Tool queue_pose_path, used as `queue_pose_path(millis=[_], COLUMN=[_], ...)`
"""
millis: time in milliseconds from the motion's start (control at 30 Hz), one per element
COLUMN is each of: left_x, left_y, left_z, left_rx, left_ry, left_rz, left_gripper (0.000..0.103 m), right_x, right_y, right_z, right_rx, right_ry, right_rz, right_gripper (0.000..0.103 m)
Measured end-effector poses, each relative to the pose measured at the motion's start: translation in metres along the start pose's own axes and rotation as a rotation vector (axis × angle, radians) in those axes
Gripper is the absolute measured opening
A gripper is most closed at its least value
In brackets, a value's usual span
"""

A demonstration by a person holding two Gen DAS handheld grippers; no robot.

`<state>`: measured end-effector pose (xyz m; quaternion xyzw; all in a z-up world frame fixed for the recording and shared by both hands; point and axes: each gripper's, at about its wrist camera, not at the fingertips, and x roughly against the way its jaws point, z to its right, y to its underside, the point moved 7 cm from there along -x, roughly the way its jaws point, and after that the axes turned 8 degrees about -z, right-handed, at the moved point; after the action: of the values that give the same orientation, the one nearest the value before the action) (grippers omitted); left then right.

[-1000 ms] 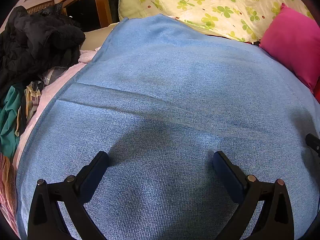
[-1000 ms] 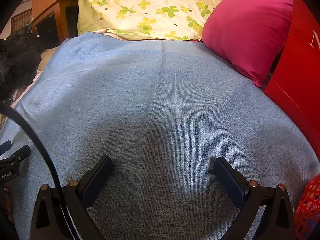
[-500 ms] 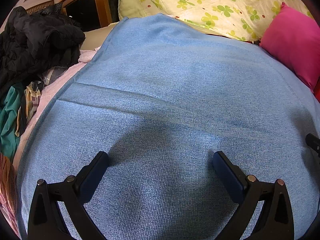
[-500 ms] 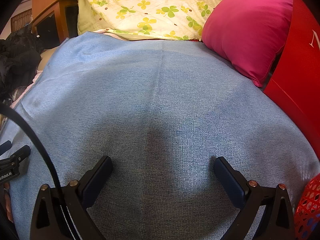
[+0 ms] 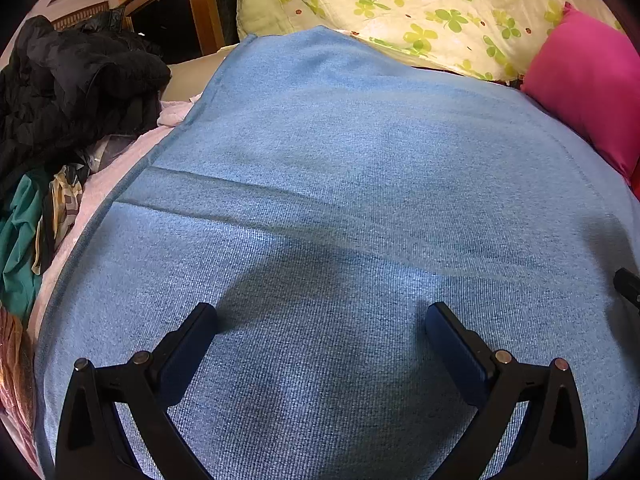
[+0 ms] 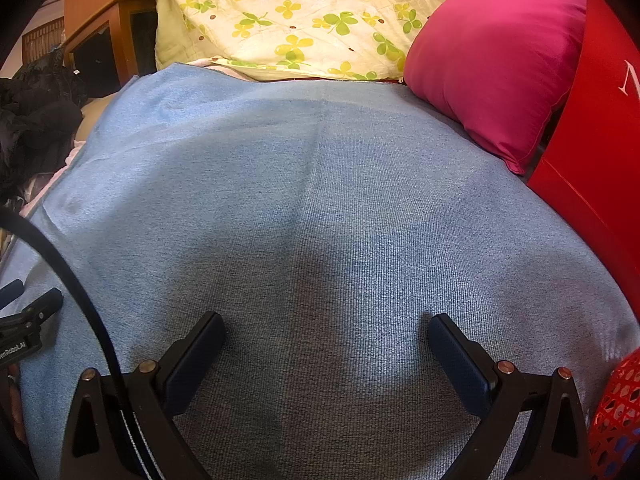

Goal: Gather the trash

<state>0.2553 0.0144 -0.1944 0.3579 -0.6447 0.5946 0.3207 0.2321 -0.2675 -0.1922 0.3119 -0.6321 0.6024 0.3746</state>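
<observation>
Both tongs, left tongs (image 5: pixel 320 320) and right tongs (image 6: pixel 326 330), spread wide, empty, over blue blanket (image 6: pixel 320 220), red mesh basket (image 6: pixel 618 412) contents unclear.

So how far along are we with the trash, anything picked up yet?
Nothing shows as done: no trash is visible on the blue blanket in either view. In hand: nothing; the left gripper and right gripper both hover open and empty over it. A red mesh basket sits at the right edge; I can't tell what's in it. What's left: finding trash, perhaps by the clothes pile.
</observation>
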Motion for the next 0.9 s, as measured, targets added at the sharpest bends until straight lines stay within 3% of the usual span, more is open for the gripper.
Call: queue_pose_path(millis=[900], left_x=[0.0000], left_y=[-0.0008], left_z=[-0.0007], left_rx=[0.005], left_ry=[0.008], left_rz=[-0.001], left_gripper=[0.103], right_x=[-0.0016], right_y=[-0.0003], right_z=[0.0002], right_rx=[0.000], right_ry=[0.000], right_rz=[0.000], right_gripper=[0.103])
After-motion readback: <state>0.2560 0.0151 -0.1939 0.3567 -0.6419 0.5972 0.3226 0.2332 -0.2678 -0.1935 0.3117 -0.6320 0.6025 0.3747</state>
